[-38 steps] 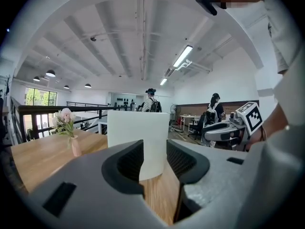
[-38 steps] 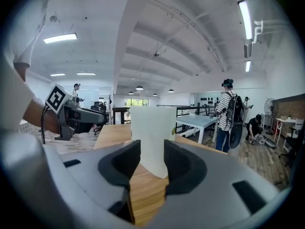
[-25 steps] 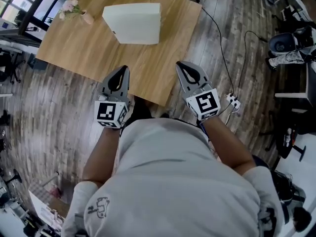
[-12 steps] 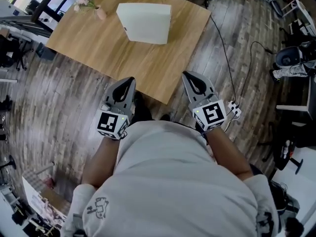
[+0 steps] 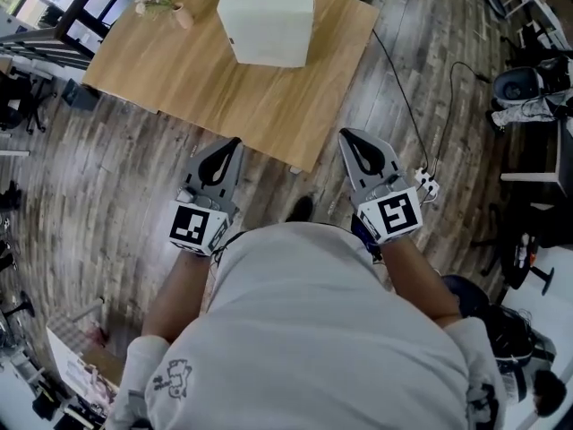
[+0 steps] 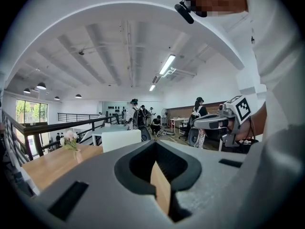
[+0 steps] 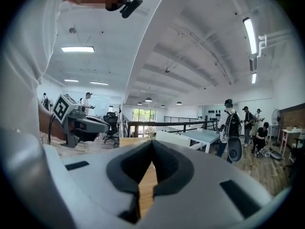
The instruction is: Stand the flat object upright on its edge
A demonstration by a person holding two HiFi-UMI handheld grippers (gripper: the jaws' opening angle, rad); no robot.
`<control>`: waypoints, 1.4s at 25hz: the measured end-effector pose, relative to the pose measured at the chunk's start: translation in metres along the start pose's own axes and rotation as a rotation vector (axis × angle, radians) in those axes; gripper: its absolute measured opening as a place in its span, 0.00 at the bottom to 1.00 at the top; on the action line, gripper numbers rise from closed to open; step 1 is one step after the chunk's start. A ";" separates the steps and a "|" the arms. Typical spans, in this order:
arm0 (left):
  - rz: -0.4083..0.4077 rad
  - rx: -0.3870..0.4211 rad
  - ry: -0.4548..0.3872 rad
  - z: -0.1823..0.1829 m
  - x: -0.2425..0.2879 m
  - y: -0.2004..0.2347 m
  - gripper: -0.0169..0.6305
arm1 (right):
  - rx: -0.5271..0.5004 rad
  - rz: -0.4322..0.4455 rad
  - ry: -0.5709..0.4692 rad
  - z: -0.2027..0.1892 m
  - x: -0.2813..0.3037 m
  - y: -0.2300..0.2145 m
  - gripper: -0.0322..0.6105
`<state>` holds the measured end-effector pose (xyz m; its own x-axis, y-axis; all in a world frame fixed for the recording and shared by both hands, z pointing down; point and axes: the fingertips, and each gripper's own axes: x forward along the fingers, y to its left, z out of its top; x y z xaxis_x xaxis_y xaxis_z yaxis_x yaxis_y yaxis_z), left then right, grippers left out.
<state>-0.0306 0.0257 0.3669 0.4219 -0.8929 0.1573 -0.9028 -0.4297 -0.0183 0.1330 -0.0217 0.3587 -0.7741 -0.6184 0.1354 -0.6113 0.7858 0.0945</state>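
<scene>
A white flat object (image 5: 266,30) sits at the far side of the wooden table (image 5: 179,70), away from both grippers. In the left gripper view the white object (image 6: 121,140) shows as a pale panel behind the table top. My left gripper (image 5: 231,143) is just short of the table's near edge, over the floor, shut and empty. To its right, my right gripper (image 5: 347,135) is held off the table's near corner, also shut with nothing in it. Each gripper view shows its own jaws closed together (image 6: 155,144) (image 7: 151,144).
A small vase of pink flowers (image 5: 166,0) stands at the table's far left corner. A cable and a white power strip (image 5: 425,184) lie on the plank floor at the right. Office chairs (image 5: 519,83) stand further right. Several people (image 6: 133,118) are in the background.
Both grippers have drawn back from over the table's near edge to the floor side of it. The white object has not moved on the table.
</scene>
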 end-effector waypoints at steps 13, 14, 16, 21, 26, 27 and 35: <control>-0.068 -0.013 -0.013 -0.015 -0.143 0.001 0.04 | 0.016 -0.090 0.001 0.010 -0.047 0.114 0.06; -0.069 -0.017 -0.016 -0.016 -0.155 0.002 0.04 | 0.014 -0.096 -0.001 0.011 -0.051 0.122 0.06; -0.075 -0.019 -0.022 -0.020 -0.178 0.003 0.04 | 0.015 -0.111 -0.003 0.012 -0.059 0.140 0.06; -0.092 -0.025 -0.043 -0.027 -0.225 0.002 0.04 | -0.001 -0.139 -0.004 0.014 -0.080 0.189 0.06; -0.153 -0.038 -0.091 -0.022 -0.262 -0.009 0.04 | 0.002 -0.164 0.005 0.020 -0.104 0.230 0.06; -0.162 -0.041 -0.100 -0.021 -0.266 -0.012 0.04 | 0.000 -0.164 0.007 0.021 -0.108 0.236 0.06; -0.163 -0.061 -0.081 -0.026 -0.275 -0.023 0.04 | 0.020 -0.145 0.014 0.016 -0.127 0.253 0.06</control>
<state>-0.1285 0.2845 0.3498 0.5660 -0.8212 0.0729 -0.8244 -0.5628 0.0607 0.0738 0.2555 0.3501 -0.6751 -0.7251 0.1360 -0.7198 0.6878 0.0941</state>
